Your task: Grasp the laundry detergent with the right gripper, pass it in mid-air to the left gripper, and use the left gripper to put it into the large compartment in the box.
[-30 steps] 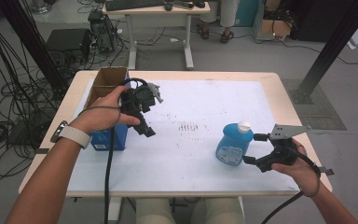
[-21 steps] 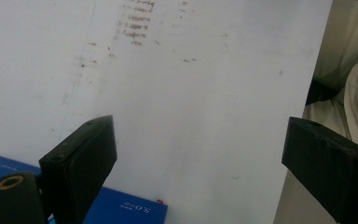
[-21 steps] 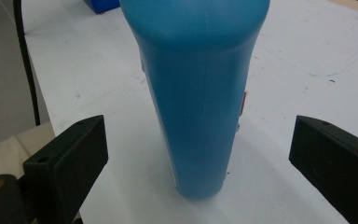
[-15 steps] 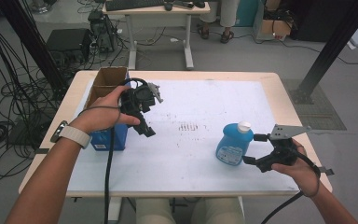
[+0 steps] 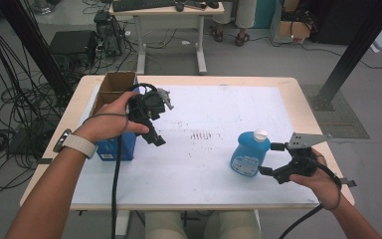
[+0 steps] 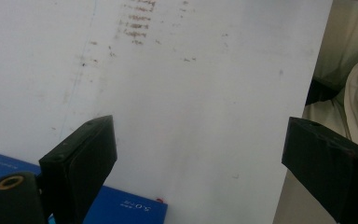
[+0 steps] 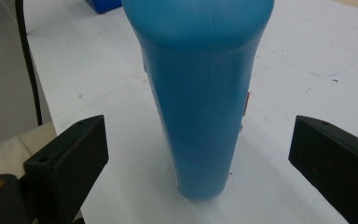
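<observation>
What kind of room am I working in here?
Likely a lab or workshop: cable bundles across the grey floor, electronics boxes beside a keyboard desk, and a black frame strut by the table.

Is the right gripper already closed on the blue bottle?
No, in the right gripper view the blue bottle stands between the right gripper's jaws, with white table showing on both sides.

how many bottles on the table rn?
1: a blue bottle with a white cap, upright at the table's right near side, framed by the open right gripper. The open cardboard box at far left could hide more.
</observation>
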The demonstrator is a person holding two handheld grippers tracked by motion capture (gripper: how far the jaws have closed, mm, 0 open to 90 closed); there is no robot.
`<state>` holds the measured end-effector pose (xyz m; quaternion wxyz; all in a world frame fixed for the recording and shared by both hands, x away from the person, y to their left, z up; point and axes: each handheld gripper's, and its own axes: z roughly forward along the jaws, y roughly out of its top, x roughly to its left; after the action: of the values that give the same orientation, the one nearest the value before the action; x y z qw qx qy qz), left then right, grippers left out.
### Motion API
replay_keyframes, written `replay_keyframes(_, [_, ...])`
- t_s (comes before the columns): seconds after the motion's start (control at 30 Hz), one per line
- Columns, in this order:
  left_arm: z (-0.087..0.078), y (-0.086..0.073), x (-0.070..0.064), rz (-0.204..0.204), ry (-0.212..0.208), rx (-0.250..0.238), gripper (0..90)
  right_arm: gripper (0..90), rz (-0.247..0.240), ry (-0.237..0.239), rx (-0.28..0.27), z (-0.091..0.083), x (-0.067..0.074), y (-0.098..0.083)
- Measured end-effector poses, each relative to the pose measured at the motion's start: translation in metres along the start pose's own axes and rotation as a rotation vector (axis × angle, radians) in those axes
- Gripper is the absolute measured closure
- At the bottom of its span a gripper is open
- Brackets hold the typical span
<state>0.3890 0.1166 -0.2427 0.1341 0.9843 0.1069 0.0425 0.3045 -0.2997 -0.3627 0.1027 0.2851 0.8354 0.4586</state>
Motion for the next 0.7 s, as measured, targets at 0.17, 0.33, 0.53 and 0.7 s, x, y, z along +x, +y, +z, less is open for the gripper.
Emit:
replay_keyframes(0.17, [-0.0001,0.0000,0.0004,0.003,0.004,0.003,10.3,4.7,0.000,0.000,-0.002,0.0000,0.0001,-0.0004])
replay_keyframes(0.33, [-0.0001,-0.0001,0.0006,0.005,0.004,0.001,10.3,4.7,0.000,0.000,-0.001,0.0002,0.0000,-0.0005])
replay_keyframes(0.53, [-0.0002,-0.0003,0.0003,0.001,0.002,0.000,10.3,4.7,0.000,0.000,-0.001,0.0006,0.0000,-0.0002])
replay_keyframes(0.7, [-0.0007,-0.0010,0.0004,0.003,0.006,-0.005,10.3,4.7,0.001,0.001,-0.003,0.0008,0.0000,-0.0005])
